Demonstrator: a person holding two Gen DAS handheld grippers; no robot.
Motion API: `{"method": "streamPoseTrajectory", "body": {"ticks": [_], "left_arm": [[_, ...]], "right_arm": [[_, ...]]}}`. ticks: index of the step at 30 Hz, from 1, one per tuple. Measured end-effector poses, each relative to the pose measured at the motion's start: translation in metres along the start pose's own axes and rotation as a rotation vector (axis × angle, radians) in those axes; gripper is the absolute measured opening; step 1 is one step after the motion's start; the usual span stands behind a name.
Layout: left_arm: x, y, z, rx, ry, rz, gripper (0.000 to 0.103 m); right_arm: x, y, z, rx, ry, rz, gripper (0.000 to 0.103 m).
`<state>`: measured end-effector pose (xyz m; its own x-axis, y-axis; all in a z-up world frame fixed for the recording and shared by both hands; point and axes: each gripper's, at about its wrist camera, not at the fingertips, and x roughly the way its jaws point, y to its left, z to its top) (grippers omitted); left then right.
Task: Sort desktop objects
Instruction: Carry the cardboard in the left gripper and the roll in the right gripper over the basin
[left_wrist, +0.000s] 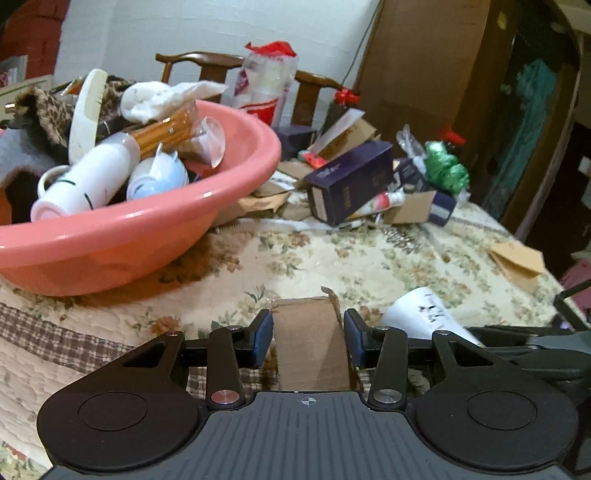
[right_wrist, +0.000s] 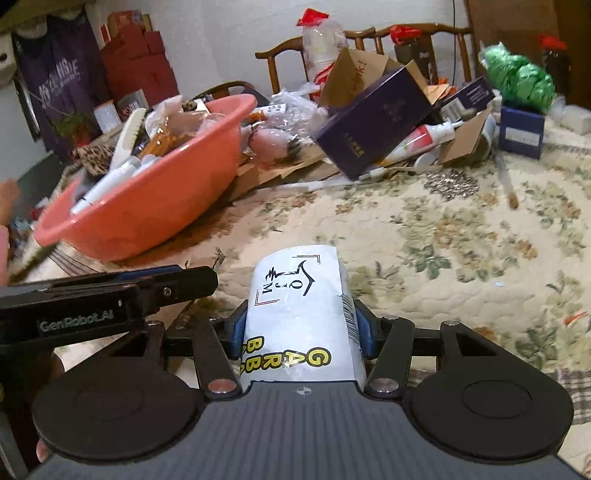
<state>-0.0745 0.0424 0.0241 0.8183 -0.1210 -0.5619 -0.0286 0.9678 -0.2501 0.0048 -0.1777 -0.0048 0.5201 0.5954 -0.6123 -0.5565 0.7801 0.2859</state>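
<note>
White packet (right_wrist: 301, 317) lengthwise in right claw (right_wrist: 301, 334), pointing forward; cardboard strip (left_wrist: 310, 347) likewise in left claw (left_wrist: 308, 338).

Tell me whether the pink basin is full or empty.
Full: the pink basin is heaped above its rim with a white bottle, cloth and other items.

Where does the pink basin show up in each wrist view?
Left wrist: pink basin fills the left side, piled with items, left of the dark purple box.
Right wrist: pink basin sits upper left, again left of that box.
</note>
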Motion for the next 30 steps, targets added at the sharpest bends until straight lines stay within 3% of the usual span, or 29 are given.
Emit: {"method": "streamPoseTrajectory", "body": {"ticks": [6,12,22,27,30], "left_arm": [[-0.025,-0.008,0.015,0.077,-0.071,0.012,0.043],[-0.063,-0.008,0.043,0.126,-0.187,0.028,0.043],[-0.132,0.019,0.110,0.162,-0.411,0.157,0.043],[-0.134,0.050,0.132,0.135,-0.421,0.238,0.043],[-0.123,0.073,0.138,0.096,-0.392,0.259,0.043]], "right_arm": [[-0.008,0.011,0.013,0.021,-0.014,0.051,0.060],[-0.031,0.041,0.049,-0.032,-0.107,0.054,0.060],[-0.051,0.120,0.129,-0.155,-0.279,0.132,0.060],[-0.022,0.148,0.157,-0.152,-0.280,0.176,0.060],[0.000,0.163,0.163,-0.167,-0.268,0.151,0.060]]}}
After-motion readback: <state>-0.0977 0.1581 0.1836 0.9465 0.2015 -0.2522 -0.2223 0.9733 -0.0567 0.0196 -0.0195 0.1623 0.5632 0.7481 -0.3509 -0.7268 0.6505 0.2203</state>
